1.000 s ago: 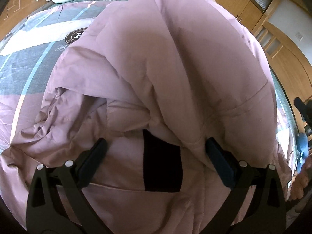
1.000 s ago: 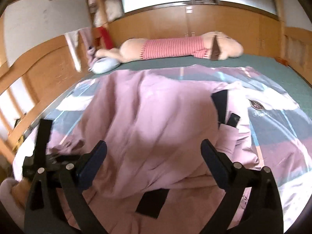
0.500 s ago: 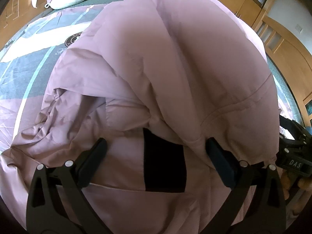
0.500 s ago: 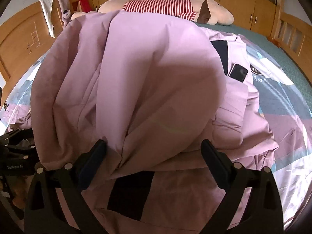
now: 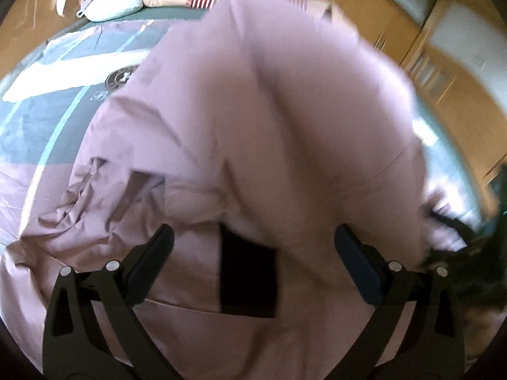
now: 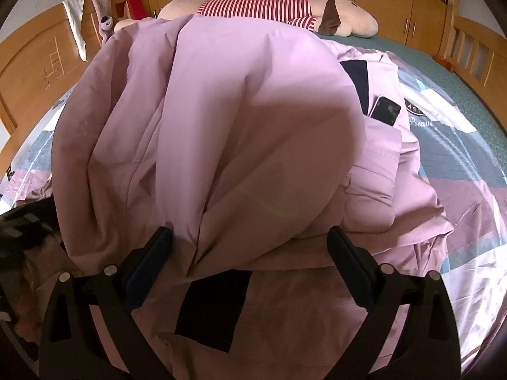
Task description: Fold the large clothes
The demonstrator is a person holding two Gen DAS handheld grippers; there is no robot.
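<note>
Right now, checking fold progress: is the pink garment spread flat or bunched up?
Bunched up: the pink garment rises in a rounded, creased mound over the bed.

One large mauve cloth garment [image 6: 240, 133] is heaped on the bed. Three black rectangular patches show on it in the right wrist view: one near the tongs [image 6: 212, 313], one at the far right edge [image 6: 356, 71], and one small glossy one beside that [image 6: 385, 110]. One patterned grey, white and pink bedsheet [image 6: 469, 164] lies beneath. One long plush toy in a red-and-white striped shirt [image 6: 269, 8] lies at the head of the bed. One pale blue-white pillow [image 5: 114, 6] shows in the left wrist view. Two pairs of black tongs: the left [image 5: 253, 250] and the right [image 6: 250, 247].
</note>
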